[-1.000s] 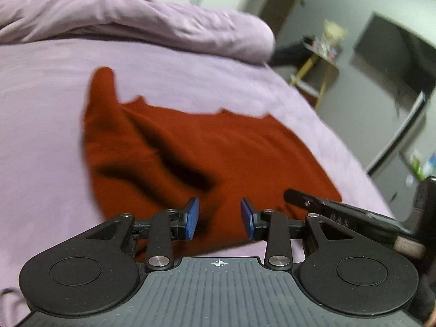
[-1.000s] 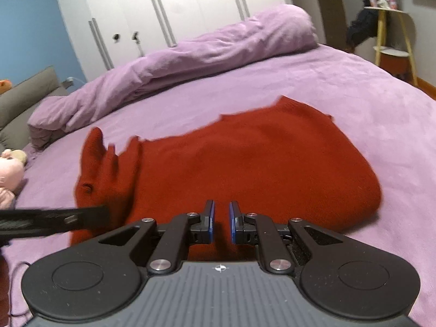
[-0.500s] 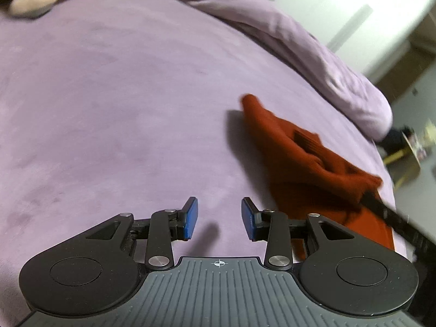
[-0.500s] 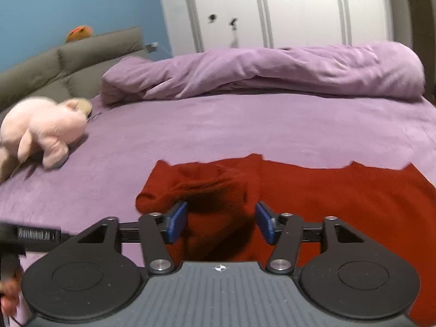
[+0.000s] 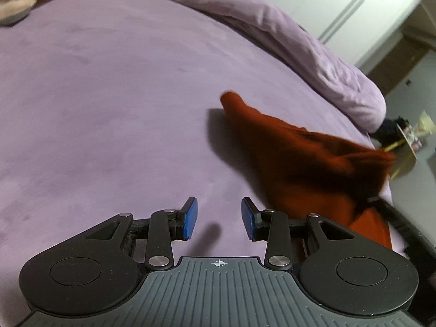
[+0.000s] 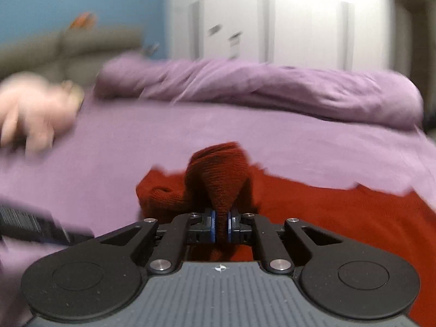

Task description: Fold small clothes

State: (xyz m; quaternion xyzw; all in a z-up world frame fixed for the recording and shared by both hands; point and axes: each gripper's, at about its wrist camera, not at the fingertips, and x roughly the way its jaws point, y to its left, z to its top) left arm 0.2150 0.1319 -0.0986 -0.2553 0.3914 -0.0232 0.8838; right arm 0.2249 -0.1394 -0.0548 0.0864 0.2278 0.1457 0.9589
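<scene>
Only right-wrist view shows right tool [image 6: 221,224] pinching sweater [image 6: 218,179].

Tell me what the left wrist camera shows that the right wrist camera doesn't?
Only the left wrist view shows the left gripper, jaws apart over bare purple bedsheet, nothing between them. Only the right wrist view shows the right gripper, which has just closed, pinching a bunched fold of the red knit garment, plus a blue wall. Both show the garment, the rolled duvet and white wardrobe doors.

Red knit garment [image 6: 327,218], matt purple bedsheet [image 5: 109,109]
</scene>
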